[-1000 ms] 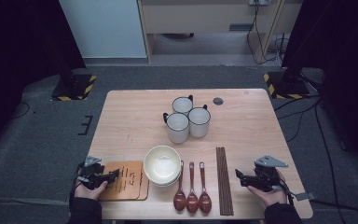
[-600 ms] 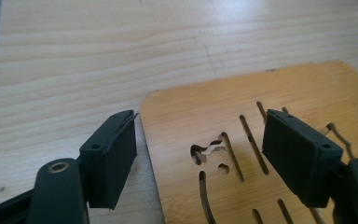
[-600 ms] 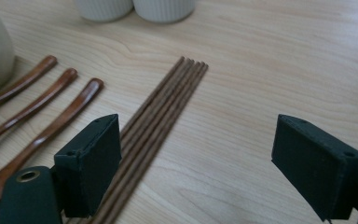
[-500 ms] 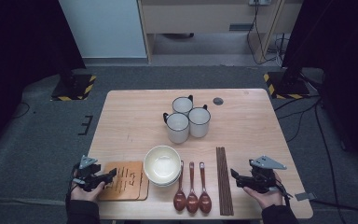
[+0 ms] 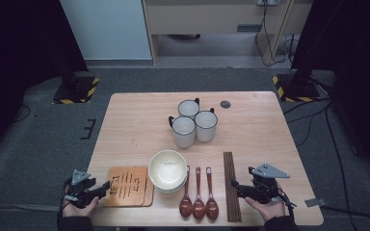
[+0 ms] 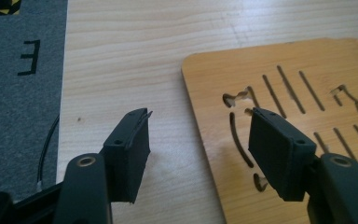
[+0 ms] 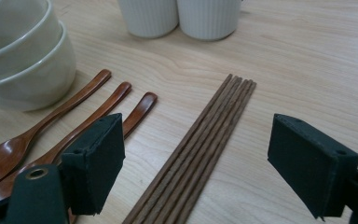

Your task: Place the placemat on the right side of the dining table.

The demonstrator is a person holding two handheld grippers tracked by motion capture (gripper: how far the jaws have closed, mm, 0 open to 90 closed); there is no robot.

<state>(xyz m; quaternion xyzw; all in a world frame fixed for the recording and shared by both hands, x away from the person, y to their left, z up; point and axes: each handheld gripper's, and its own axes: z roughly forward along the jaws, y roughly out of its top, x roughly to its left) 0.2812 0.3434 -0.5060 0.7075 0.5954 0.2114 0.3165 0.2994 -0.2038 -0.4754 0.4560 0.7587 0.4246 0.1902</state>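
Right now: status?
Left gripper open, straddling coaster edge. Right gripper open over chopsticks. Spoons close beside.

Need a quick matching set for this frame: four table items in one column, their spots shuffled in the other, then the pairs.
1. mugs
2. chopsticks
3. wooden mat
4. spoons

A. between the bowls and the chopsticks
B. front left, by the left gripper
C. far middle of the table
D. just ahead of the right gripper

Pairs: 1-C, 2-D, 3-B, 4-A
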